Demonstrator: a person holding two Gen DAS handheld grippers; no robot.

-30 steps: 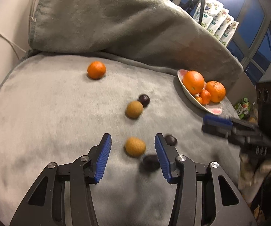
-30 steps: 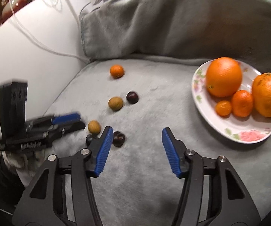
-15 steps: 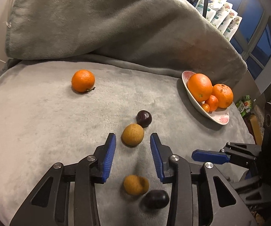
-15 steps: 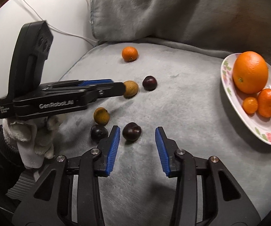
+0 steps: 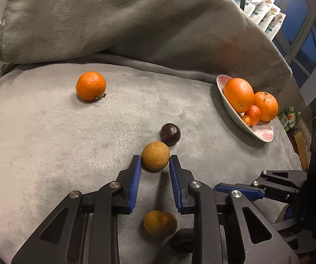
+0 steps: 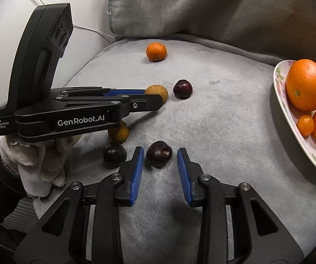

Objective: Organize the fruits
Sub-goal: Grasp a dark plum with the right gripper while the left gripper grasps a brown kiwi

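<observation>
In the left wrist view my left gripper (image 5: 154,161) is open, its blue pads on either side of a brown kiwi-like fruit (image 5: 155,158) that lies on the grey blanket. A dark plum (image 5: 170,134) lies just beyond it. A second brown fruit (image 5: 160,223) and a dark plum (image 5: 183,239) lie under the gripper. In the right wrist view my right gripper (image 6: 160,157) is open around a dark plum (image 6: 159,155) on the blanket. A flowered plate (image 6: 298,129) with several oranges stands at the right. A lone orange (image 5: 91,88) lies far left.
A folded grey blanket (image 5: 125,19) rises like a wall behind the fruits. The left gripper's body (image 6: 70,112) and gloved hand (image 6: 39,160) fill the left of the right wrist view. Snack packets (image 5: 263,15) stand by the window at the back right.
My left gripper has moved forward past the near brown fruit and its pads now flank the farther one. My right gripper has come closer to its dark plum, which now sits between the pads.
</observation>
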